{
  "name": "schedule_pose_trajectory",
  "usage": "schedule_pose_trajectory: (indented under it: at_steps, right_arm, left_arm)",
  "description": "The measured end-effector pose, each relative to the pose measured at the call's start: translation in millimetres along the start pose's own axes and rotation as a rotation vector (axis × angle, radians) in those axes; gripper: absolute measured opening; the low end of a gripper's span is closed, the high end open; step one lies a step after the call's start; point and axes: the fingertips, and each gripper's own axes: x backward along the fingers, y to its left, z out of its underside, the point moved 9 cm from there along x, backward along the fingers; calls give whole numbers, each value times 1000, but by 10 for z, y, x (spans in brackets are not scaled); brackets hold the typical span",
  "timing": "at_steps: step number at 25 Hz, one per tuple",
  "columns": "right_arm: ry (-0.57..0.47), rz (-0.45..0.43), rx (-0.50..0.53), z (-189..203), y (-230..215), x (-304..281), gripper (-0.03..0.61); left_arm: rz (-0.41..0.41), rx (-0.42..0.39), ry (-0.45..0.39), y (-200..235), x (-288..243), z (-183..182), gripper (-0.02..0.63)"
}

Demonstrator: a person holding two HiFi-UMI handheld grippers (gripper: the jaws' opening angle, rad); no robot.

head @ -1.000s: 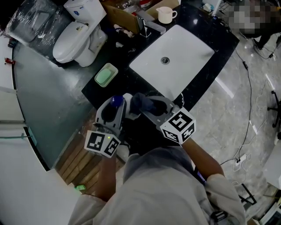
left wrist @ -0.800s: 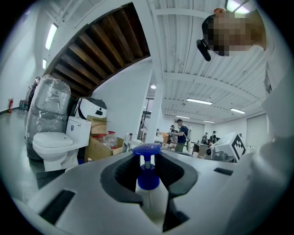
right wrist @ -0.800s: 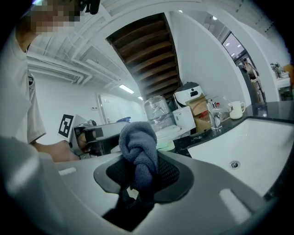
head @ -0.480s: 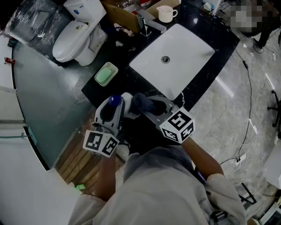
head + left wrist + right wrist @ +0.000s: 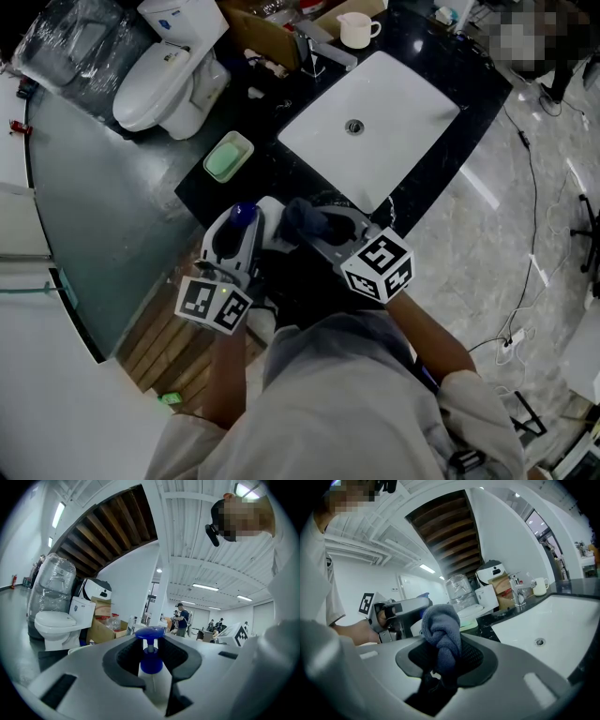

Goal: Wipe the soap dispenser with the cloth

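Left gripper (image 5: 149,653) clamps the white, blue-pumped soap dispenser (image 5: 153,686) over the black counter's (image 5: 281,178) near edge. The right gripper (image 5: 440,656) pinches a knotted grey-blue cloth (image 5: 440,630) just beside it. Beyond lies the white sink (image 5: 394,112). Nothing has shifted since a second ago.

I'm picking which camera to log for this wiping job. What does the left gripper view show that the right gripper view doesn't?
Only the left gripper view: the blue pump of the soap dispenser head-on between the closed jaws of the left gripper, and people far behind. Only the right gripper view: the cloth pinched in the right gripper, and the sink. Both: the toilet, the cardboard box, and the left gripper holding the soap dispenser.
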Motion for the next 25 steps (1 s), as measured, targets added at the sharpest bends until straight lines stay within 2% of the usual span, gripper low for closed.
schedule_pose_trajectory:
  at_steps: [25]
  right_arm:
    - [63,45,-14,217,-102,-38,120]
  left_arm:
    - [-3,23,-10,31,20,6,96]
